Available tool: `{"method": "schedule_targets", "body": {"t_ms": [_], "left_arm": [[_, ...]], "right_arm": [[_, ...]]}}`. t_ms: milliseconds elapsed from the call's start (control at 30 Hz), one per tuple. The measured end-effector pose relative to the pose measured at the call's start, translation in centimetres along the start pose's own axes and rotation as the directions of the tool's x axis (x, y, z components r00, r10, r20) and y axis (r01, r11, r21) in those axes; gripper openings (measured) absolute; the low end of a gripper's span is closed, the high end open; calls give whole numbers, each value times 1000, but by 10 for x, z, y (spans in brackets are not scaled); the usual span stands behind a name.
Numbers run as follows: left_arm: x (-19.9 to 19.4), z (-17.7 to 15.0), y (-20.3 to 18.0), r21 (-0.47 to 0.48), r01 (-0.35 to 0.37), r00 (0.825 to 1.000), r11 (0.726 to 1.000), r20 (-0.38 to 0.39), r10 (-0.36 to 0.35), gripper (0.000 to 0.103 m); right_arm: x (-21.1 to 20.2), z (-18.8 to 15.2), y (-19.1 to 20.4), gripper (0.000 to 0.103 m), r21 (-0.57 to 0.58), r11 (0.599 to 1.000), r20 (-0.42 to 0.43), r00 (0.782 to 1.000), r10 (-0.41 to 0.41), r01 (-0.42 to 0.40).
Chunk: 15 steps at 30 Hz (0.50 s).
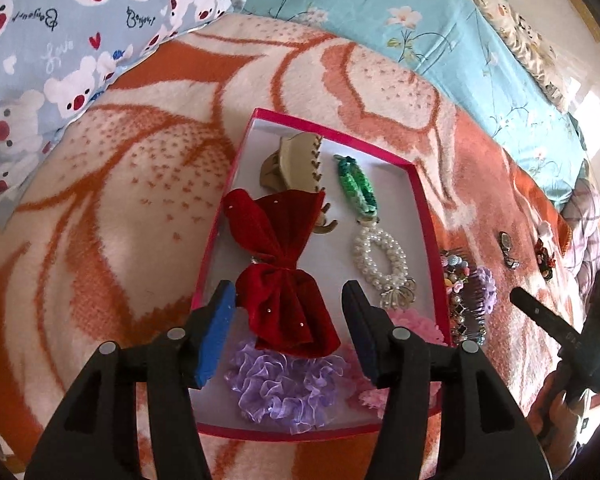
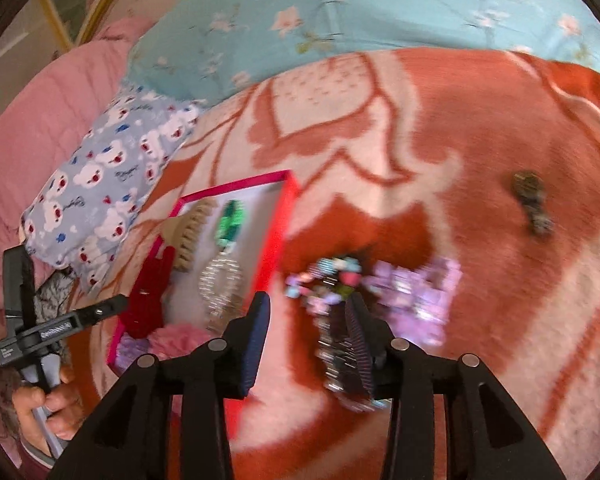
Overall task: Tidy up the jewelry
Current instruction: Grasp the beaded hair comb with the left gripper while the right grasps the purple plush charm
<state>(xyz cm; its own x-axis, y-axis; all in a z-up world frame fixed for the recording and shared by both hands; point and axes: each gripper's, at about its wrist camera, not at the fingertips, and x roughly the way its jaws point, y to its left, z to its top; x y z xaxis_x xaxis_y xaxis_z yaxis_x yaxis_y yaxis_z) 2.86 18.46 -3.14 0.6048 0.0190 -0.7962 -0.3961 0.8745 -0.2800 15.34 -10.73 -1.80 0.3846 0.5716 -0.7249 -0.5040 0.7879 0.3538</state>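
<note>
Already most of the pieces lie in the shallow pink-walled cardboard box [image 1: 424, 200] with a white floor, set on the orange-and-cream patterned blanket [image 1: 112, 184]. Inside it are a dark red velvet bow clip [image 1: 284, 276], a tan plastic claw clip [image 1: 296, 164], a green braided band [image 1: 358, 186], a white pearl-bead bracelet [image 1: 382, 260], a lilac organza scrunchie [image 1: 280, 388] and a pink scrunchie [image 1: 416, 326], spread side by side so that each stays visible.

Over the red bow hovers the left gripper [image 1: 290, 332], its jaws wide apart and holding nothing, probably because the bow has just been set there or needs straightening.

Just outside the box's right wall lies a multicoloured beaded hair comb [image 2: 332, 304], with a purple flower comb [image 2: 420, 296] touching it. The right gripper [image 2: 306, 344] is above that comb, jaws wide, one finger overlapping it; motion blur hides whether there is contact. It looks positioned to pick up the comb next.

Farther right on the blanket rests a small dark metal clip [image 2: 532, 204], well apart from the rest.
</note>
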Motion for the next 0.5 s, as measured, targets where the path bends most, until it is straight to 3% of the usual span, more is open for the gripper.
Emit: {"method": "schedule_targets", "body": {"t_ms": [367, 500], "left_arm": [[-14, -1, 5, -14, -49, 998, 999, 37, 49, 55], [-25, 0, 0, -13, -42, 997, 999, 63, 43, 66]], "right_arm": [[-23, -19, -44, 43, 76, 996, 3, 999, -47, 47], [-27, -21, -46, 43, 77, 996, 11, 999, -50, 49]]}}
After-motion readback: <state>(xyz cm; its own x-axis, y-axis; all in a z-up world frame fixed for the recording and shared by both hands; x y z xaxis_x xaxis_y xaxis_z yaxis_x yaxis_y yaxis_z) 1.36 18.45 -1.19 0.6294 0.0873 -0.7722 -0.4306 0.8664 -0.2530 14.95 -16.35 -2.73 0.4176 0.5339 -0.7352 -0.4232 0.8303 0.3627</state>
